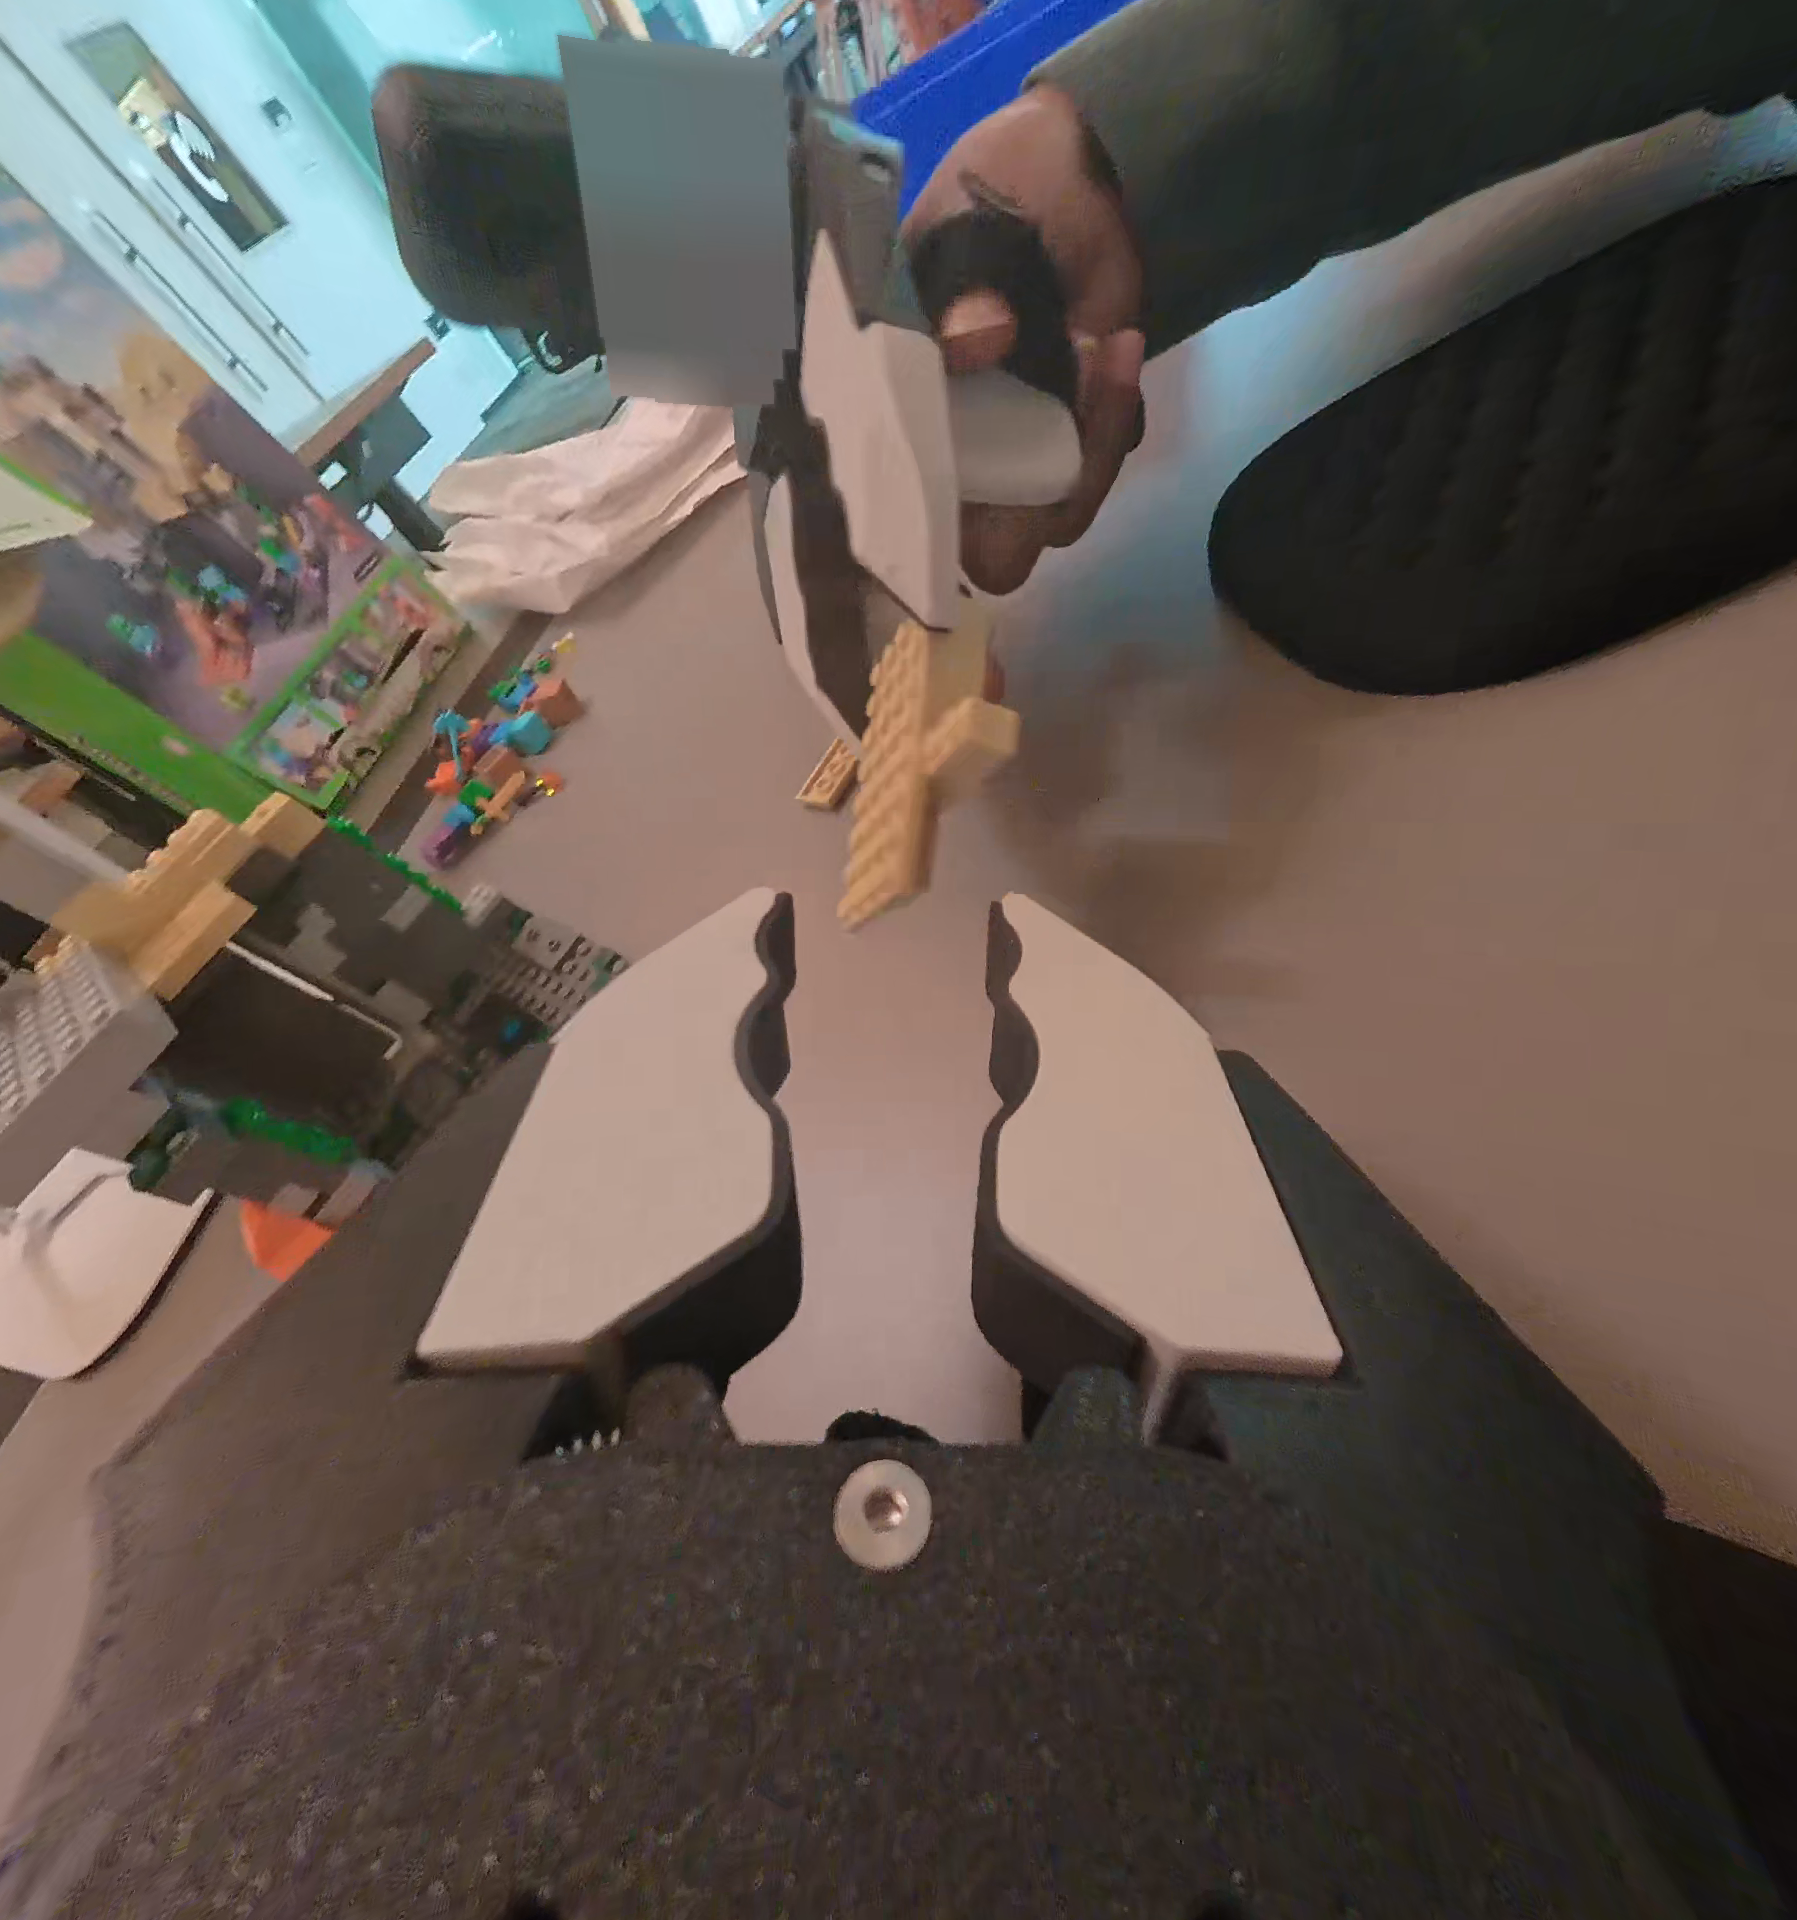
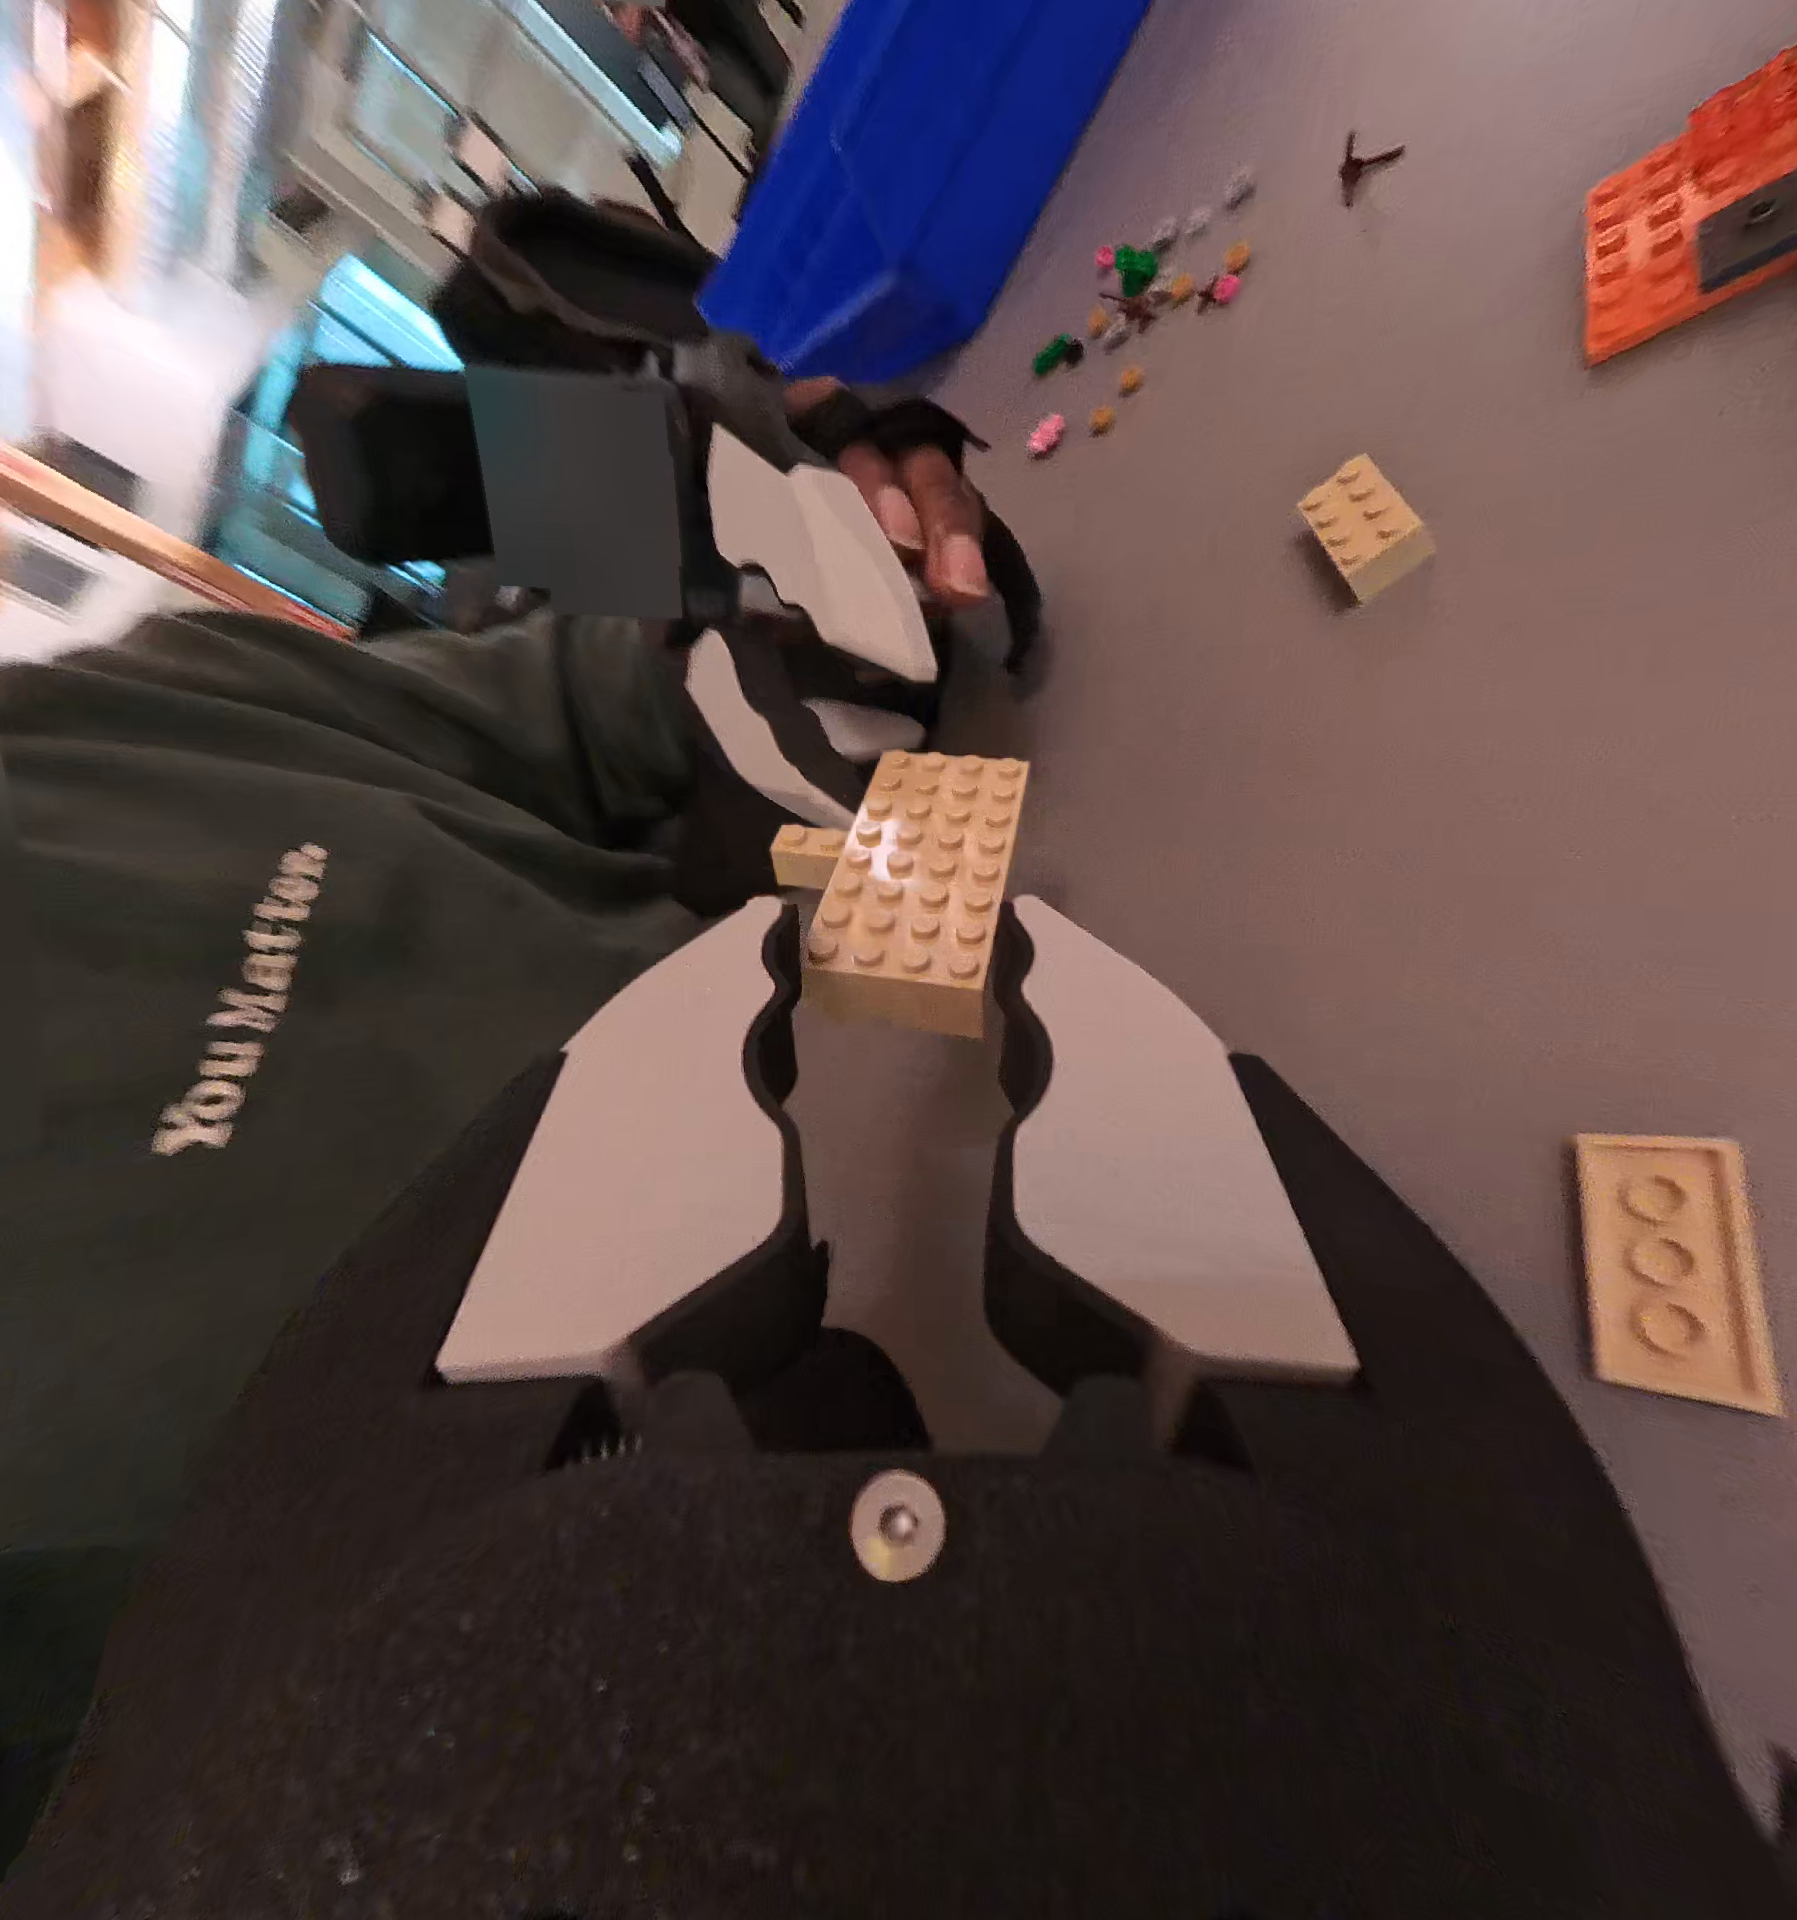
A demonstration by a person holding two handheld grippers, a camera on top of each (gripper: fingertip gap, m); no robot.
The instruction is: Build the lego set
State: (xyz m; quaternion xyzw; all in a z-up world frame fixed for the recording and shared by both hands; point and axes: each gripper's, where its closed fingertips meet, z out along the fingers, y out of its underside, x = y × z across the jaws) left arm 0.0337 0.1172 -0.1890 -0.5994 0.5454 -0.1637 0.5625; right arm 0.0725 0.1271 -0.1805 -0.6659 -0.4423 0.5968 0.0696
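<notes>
The right gripper (image 2: pixel 899 940) is clamped on the near end of a tan studded plate (image 2: pixel 925 883), held off the grey table (image 2: pixel 1393 831), studs toward the camera. A small tan brick (image 2: pixel 806 854) sticks out from the plate's left edge. The left gripper (image 1: pixel 889 935) has its jaws released with nothing between them; the plate's free end (image 1: pixel 894 821) hangs just beyond its fingertips, apart from them. Only the left wrist view shows the right gripper from outside, with the person's hand (image 1: pixel 1060 343) round its handle, and, to the left, a partly built grey and tan model (image 1: pixel 146 987), the set's picture box (image 1: pixel 198 582), a heap of small coloured pieces (image 1: pixel 499 769), white paper (image 1: pixel 582 499) and one small tan plate (image 1: pixel 829 781) lying on the table. Only the right wrist view shows a tan block (image 2: pixel 1367 528), an upturned tan plate (image 2: pixel 1673 1273), an orange plate (image 2: pixel 1694 249), a scatter of tiny pink, green and tan bits (image 2: pixel 1133 312), a blue bin (image 2: pixel 904 177) and the person's dark green sweatshirt (image 2: pixel 250 935).
</notes>
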